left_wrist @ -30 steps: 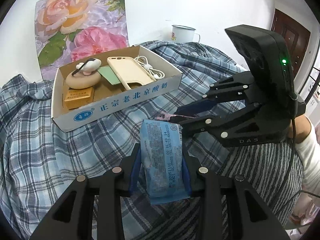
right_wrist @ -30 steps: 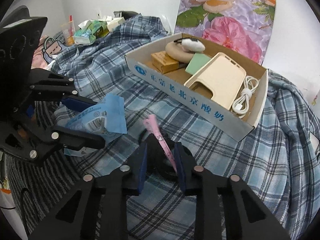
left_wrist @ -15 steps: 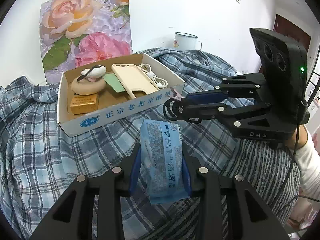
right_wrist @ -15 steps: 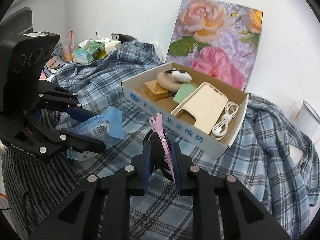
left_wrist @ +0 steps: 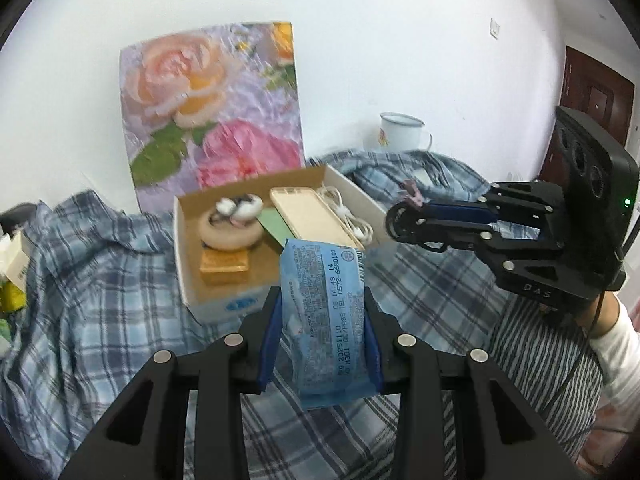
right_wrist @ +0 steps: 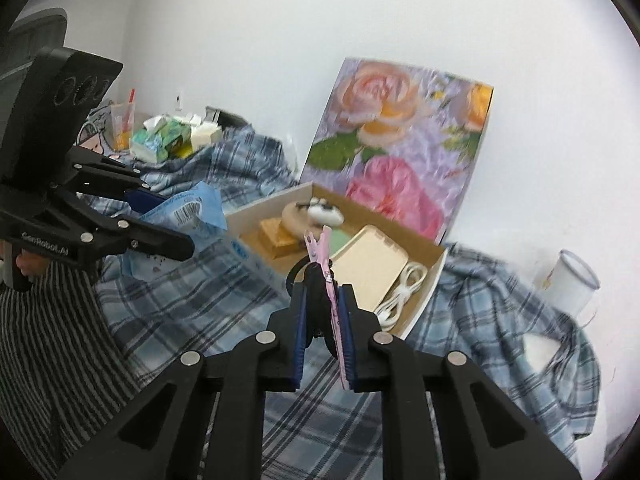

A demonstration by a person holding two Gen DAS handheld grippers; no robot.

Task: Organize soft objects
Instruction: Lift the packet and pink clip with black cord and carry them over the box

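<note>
My left gripper [left_wrist: 320,336] is shut on a blue wet-wipe packet [left_wrist: 326,308] and holds it up in front of the cardboard box [left_wrist: 224,304]. It also shows in the right wrist view [right_wrist: 188,212]. My right gripper [right_wrist: 323,316] is shut on black hair ties with a pink tag [right_wrist: 320,256], raised near the box's front right corner; they also show in the left wrist view [left_wrist: 404,220]. The box [right_wrist: 248,220] holds a beige phone case [left_wrist: 308,216], a white cable [left_wrist: 348,220], a round beige pad [left_wrist: 230,232] and a small orange box [left_wrist: 224,264].
The box lies on a blue plaid cloth [left_wrist: 92,280] over a bed. A flower picture [left_wrist: 212,120] leans on the wall behind it. A white enamel mug [left_wrist: 400,132] stands at the back right. Tissue packs and clutter [right_wrist: 168,140] lie at the far left.
Both grippers have risen and drawn closer to the box with their loads. The right gripper has lifted the hair ties off the cloth to the box's front right corner.
</note>
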